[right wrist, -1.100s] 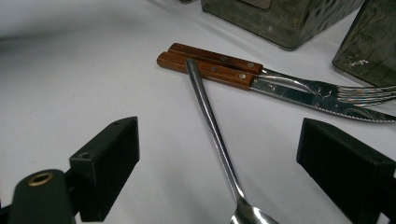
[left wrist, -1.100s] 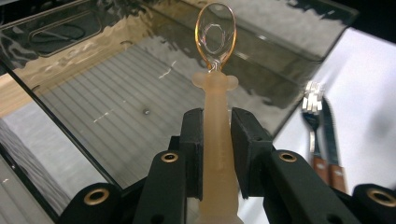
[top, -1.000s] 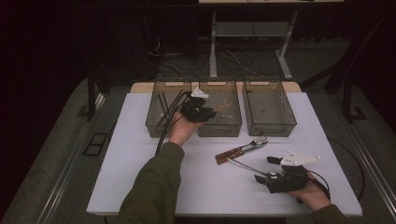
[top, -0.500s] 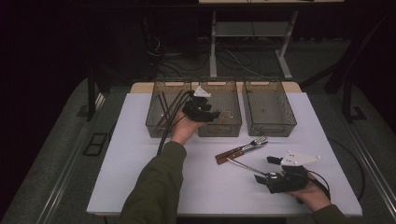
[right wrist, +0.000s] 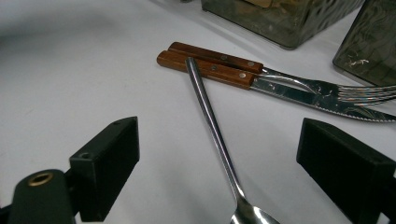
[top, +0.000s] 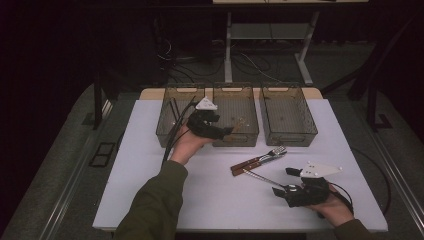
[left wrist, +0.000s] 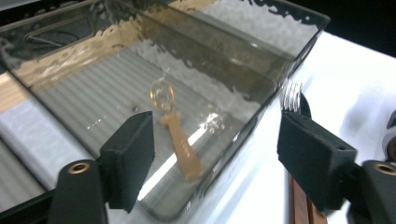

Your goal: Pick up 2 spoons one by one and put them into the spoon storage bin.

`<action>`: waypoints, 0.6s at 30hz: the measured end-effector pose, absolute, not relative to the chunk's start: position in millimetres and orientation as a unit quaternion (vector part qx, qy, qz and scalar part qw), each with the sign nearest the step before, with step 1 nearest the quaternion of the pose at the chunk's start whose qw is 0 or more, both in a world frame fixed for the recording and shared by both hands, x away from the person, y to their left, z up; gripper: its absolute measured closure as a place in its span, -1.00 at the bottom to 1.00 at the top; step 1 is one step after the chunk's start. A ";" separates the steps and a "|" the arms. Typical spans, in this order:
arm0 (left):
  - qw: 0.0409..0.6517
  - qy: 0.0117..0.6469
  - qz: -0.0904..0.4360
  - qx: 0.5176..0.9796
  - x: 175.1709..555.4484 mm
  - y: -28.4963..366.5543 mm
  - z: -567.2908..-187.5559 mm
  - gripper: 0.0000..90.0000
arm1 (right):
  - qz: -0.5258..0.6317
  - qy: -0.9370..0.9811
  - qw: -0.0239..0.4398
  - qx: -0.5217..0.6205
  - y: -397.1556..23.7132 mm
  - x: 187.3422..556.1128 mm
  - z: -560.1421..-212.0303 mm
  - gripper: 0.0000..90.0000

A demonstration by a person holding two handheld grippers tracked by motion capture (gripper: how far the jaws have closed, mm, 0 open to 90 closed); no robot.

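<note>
Table [top: 150, 190]: we see a white top under both grippers, three bins lined up along its far edge.
Bins: the middle bin [top: 235, 107] sits right ahead of our left gripper [top: 212, 126]; we judge the three are there for sorting cutlery by kind.
Left gripper: reached forward at the middle bin's near wall, jaws wide apart and empty. In the left gripper view a small gold-coloured utensil [left wrist: 173, 135] lies in the bin, between and beyond the jaws.
Right gripper [top: 295, 190]: held low at the near right edge, jaws spread wide, nothing gripped.
Spoon [right wrist: 215, 130]: straight ahead between our right jaws, its handle resting across the wooden handles.
Knife [right wrist: 219, 72] and fork [right wrist: 224, 57]: side by side just beyond the spoon.
</note>
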State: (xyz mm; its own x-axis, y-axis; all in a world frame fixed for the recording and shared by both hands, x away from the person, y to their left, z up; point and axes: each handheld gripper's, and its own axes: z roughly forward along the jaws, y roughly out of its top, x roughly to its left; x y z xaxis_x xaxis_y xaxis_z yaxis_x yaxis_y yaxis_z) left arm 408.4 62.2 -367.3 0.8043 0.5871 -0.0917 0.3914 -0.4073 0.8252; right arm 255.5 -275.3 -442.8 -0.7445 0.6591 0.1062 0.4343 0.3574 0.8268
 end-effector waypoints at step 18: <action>0.473 0.276 0.102 0.830 359.1 89.6 -382.3 -0.69 | 0.454 0.814 0.121 0.341 -275.3 255.1 -442.9 -0.72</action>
State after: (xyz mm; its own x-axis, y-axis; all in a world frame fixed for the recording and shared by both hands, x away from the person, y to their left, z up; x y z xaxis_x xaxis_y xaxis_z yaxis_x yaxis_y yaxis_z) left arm 359.1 89.6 -382.3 0.8267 0.5550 -0.0924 0.3626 -0.4000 0.8417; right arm 255.1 -275.3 -442.9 -0.7386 0.6647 0.1121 0.4443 0.3550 0.8225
